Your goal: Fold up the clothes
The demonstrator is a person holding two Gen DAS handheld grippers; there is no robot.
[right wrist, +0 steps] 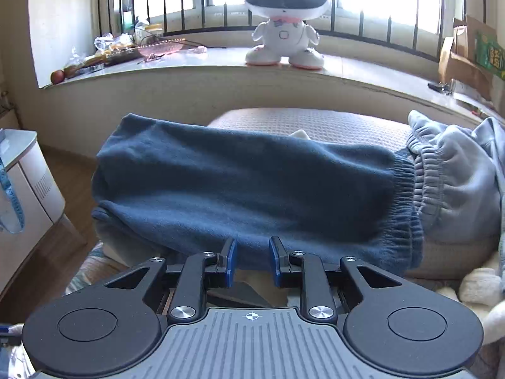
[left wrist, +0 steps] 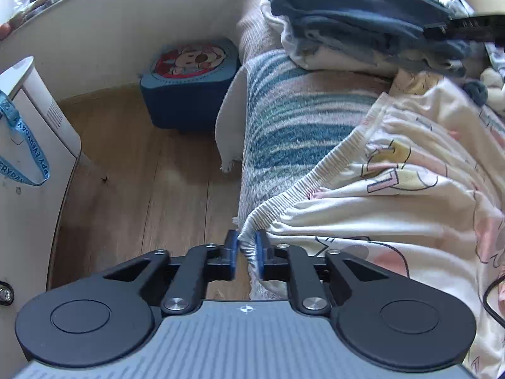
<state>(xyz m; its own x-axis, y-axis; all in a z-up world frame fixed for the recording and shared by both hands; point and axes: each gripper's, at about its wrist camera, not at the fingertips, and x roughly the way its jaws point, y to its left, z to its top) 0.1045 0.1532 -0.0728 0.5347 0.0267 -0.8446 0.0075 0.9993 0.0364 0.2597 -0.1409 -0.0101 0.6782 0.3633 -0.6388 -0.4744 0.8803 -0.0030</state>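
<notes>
A cream garment (left wrist: 394, 195) with a pastel cartoon print and a ribbed elastic waistband lies spread on the striped bed cover (left wrist: 284, 126). My left gripper (left wrist: 246, 254) is shut on the corner of that waistband at the bed's edge. A folded dark blue sweatshirt (right wrist: 240, 189) tops a pile of clothes, also seen in the left wrist view as the dark blue sweatshirt (left wrist: 353, 9) at the far end. My right gripper (right wrist: 251, 262) is open just in front of the sweatshirt's near edge, nothing between its fingers. A light blue garment (right wrist: 457, 183) lies crumpled to its right.
Wooden floor (left wrist: 132, 170) lies left of the bed, with a blue cartoon stool (left wrist: 189, 85) and a white cabinet (left wrist: 28, 145) carrying a blue ribbon. A toy robot (right wrist: 285, 19) stands on the windowsill (right wrist: 195, 63) behind the pile, beside clutter and cardboard boxes (right wrist: 467, 53).
</notes>
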